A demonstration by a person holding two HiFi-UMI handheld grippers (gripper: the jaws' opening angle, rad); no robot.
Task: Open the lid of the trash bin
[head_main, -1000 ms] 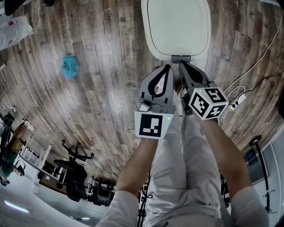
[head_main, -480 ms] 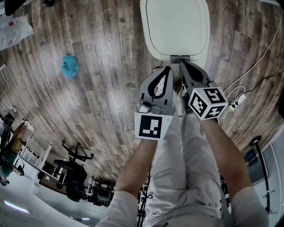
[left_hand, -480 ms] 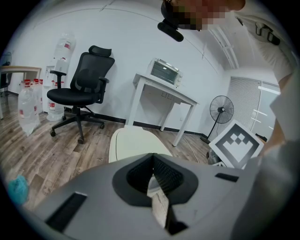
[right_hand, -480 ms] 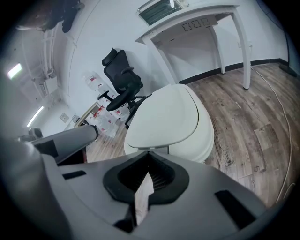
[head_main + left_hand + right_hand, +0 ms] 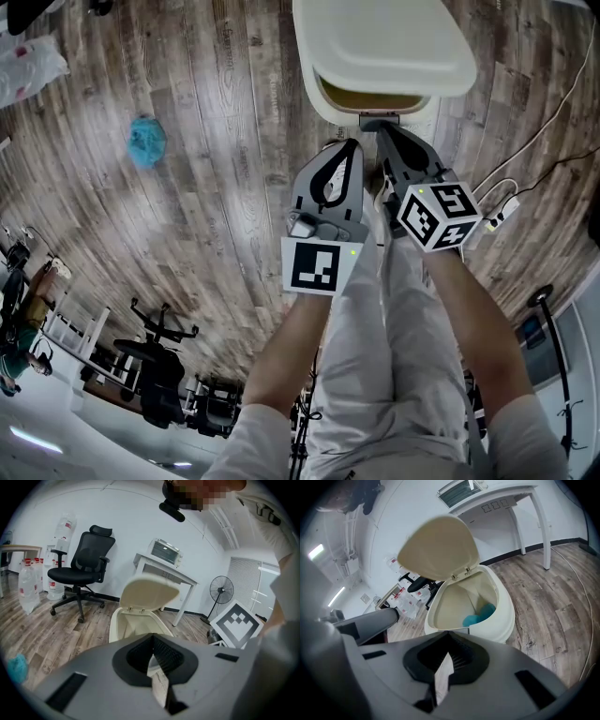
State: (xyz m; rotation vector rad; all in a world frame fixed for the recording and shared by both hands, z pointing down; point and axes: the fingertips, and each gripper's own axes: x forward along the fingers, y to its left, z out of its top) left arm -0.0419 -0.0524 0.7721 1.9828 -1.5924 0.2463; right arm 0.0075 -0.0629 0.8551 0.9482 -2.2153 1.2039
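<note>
- bin point(image 5: 506, 616) and lid point(image 5: 438, 545): cream plastic, smooth, faint sheen;
- floor point(image 5: 216, 141): wood planks, grained, matt;
- left tool point(image 5: 152, 639) and right tool point(image 5: 447, 637): grey matt plastic; ribbed black pads point(image 5: 165, 652);
- blue lump point(image 5: 147, 141) on the floor: fluffy cloth;
- trousers point(image 5: 394, 356): pale cloth

Black office chair point(image 5: 79, 571) stands on plank floor point(image 5: 42, 634) (white wall point(image 5: 126, 522) behind).

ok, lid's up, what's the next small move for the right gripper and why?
Probably ease the right gripper back from the grey button at the front of the bin: the lid already stands raised and the inside shows, so further pressing looks unneeded.
</note>
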